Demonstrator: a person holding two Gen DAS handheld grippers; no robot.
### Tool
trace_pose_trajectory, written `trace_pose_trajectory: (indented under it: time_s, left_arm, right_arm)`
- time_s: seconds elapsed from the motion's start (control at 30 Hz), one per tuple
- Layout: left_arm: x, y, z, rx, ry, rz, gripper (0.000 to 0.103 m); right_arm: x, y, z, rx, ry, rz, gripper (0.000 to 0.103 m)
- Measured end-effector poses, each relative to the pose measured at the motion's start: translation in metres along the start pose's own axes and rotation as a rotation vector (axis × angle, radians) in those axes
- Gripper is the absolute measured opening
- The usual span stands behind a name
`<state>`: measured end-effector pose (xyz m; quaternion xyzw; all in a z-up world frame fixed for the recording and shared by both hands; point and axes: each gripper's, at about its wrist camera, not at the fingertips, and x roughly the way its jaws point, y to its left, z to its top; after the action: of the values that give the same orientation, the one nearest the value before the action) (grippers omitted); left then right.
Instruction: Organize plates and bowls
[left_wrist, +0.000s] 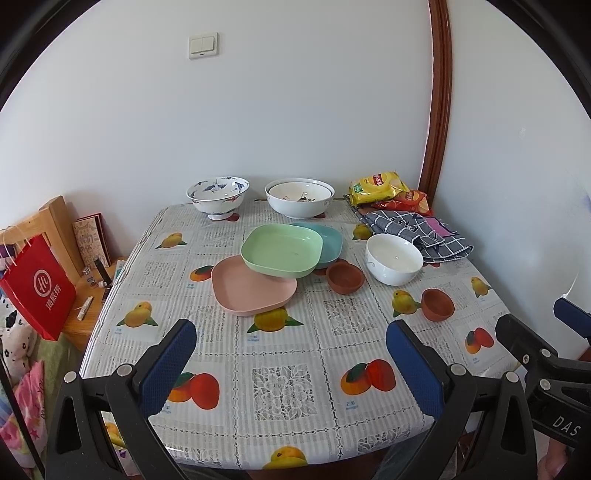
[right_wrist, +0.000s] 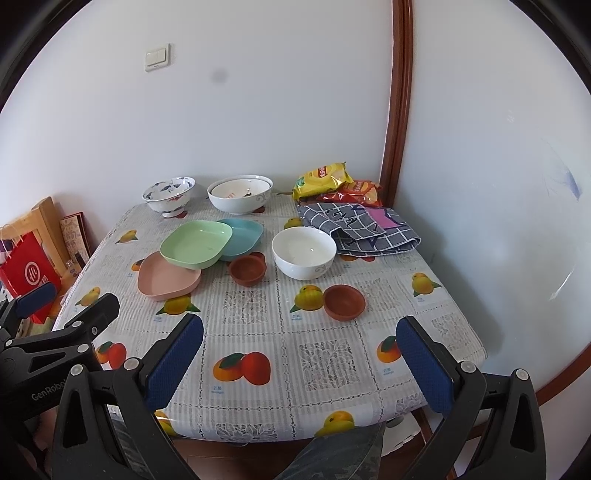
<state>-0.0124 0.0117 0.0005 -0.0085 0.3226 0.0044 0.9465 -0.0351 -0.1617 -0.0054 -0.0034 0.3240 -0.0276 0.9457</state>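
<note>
Both grippers, left (left_wrist: 291, 363) and right (right_wrist: 300, 360), hover over the bench's (left_wrist: 295, 387) near edge, jaws wide, holding nothing. Mid-bench, the green plate (left_wrist: 282, 254) lies tilted across the pink plate (left_wrist: 251, 291) and blue plate (left_wrist: 330, 242); the white bowl (left_wrist: 393, 258) sits upright to their right.

A home dining corner: fruit-print tablecloth (left_wrist: 288, 369), snack bags (left_wrist: 384, 190), wall light switch (left_wrist: 203, 45), red shopping bag (left_wrist: 37, 291).
</note>
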Motion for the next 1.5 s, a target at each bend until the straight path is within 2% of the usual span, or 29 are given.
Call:
trace_pose_trajectory:
  time_s: [0.33, 0.7, 0.83, 1.1, 1.2, 1.5]
  left_arm:
    - [0.013, 0.001, 0.003, 0.002, 0.014, -0.003, 0.103]
    - [0.047, 0.015, 0.018, -0.017, 0.06, -0.006, 0.103]
    - [0.058, 0.022, 0.026, 0.0, 0.063, 0.025, 0.103]
    - [0.095, 0.045, 0.039, -0.037, 0.118, 0.032, 0.103]
    - [0.108, 0.052, 0.043, -0.047, 0.134, 0.019, 0.103]
    - [0.14, 0.078, 0.049, -0.09, 0.164, 0.025, 0.103]
  right_arm:
    - [0.012, 0.002, 0.003, 0.009, 0.012, 0.016, 0.103]
    - [0.052, 0.012, 0.017, 0.008, 0.066, 0.051, 0.103]
    - [0.067, 0.019, 0.025, 0.005, 0.071, 0.067, 0.103]
    - [0.094, 0.042, 0.04, -0.037, 0.08, 0.08, 0.103]
    - [0.11, 0.054, 0.045, -0.069, 0.118, 0.124, 0.102]
    - [0.151, 0.079, 0.061, -0.076, 0.168, 0.143, 0.102]
